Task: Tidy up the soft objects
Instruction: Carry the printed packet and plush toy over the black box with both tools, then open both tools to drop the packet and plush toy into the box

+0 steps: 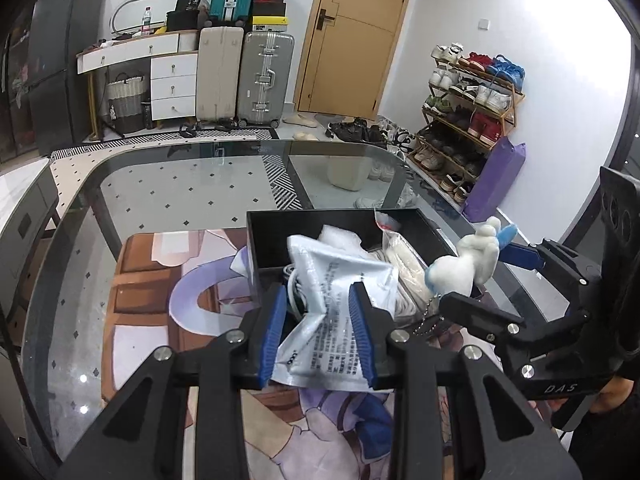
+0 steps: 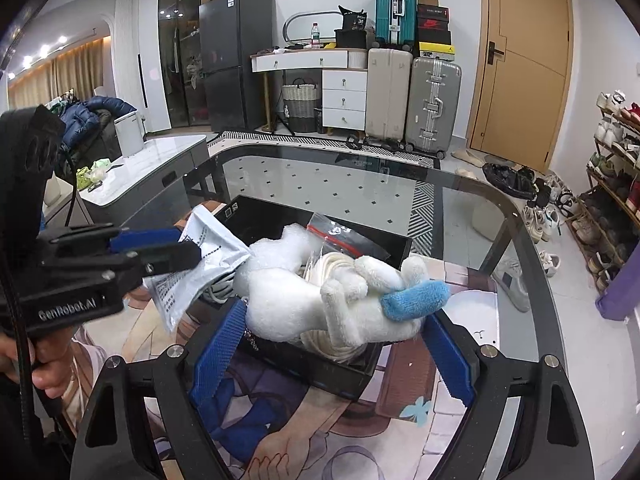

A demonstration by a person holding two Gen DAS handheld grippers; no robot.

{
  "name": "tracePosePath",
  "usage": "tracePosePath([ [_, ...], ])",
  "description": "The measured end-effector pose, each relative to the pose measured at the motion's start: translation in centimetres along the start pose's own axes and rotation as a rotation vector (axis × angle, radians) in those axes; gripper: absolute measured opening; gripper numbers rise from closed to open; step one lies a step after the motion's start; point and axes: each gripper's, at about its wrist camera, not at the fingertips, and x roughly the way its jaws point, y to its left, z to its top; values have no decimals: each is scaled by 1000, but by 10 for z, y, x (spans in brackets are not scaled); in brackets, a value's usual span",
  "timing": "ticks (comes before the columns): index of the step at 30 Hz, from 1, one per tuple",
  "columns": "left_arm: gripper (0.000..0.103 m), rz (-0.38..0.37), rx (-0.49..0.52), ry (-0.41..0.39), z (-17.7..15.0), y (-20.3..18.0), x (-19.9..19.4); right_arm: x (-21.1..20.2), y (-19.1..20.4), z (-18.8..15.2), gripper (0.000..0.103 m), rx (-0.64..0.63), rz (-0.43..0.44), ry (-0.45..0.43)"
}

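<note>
A glass table [image 1: 168,184] fills the middle of both views, and on it, low in each frame, a printed mat [image 1: 160,280] is spread. On the mat, at centre frame, a black box [image 1: 280,232] is set; it is already partly filled with a bubble-wrap wad [image 1: 340,236], a clear zip bag with a red strip [image 2: 340,236] and a coil of pale cord [image 2: 340,344].

In the left wrist view the left gripper [image 1: 318,332] is seen at lower centre, clamped on a white foil pouch [image 1: 340,280] with printed text, whose crumpled body is pinched between the blue pads and held over the box's near edge. In the right wrist view the right gripper [image 2: 332,344] is seen at lower centre, its jaws standing wide around a white plush toy [image 2: 312,304] with a blue ear; the toy is carried between them above the box's near right corner, and a bead chain hangs from it.

The step in hand is judged to be the carrying of both soft items to the box. Next, each item would need to be lowered into the free space inside, the pouch toward the left part and the toy toward the right, before the grips are released, with care that the chain is not caught on the rim.
</note>
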Motion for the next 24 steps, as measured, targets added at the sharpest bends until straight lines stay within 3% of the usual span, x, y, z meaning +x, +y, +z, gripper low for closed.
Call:
tracePosePath([
  [7, 31, 50, -7, -22, 8, 2, 14, 13, 0, 4, 88, -21, 2, 10],
  [17, 31, 60, -2, -20, 17, 9, 30, 41, 1, 9, 88, -60, 1, 29],
  [22, 32, 49, -8, -27, 19, 10, 32, 44, -3, 10, 92, -49, 0, 20],
  [24, 34, 45, -3, -29, 18, 9, 27, 37, -4, 8, 101, -51, -29, -12],
])
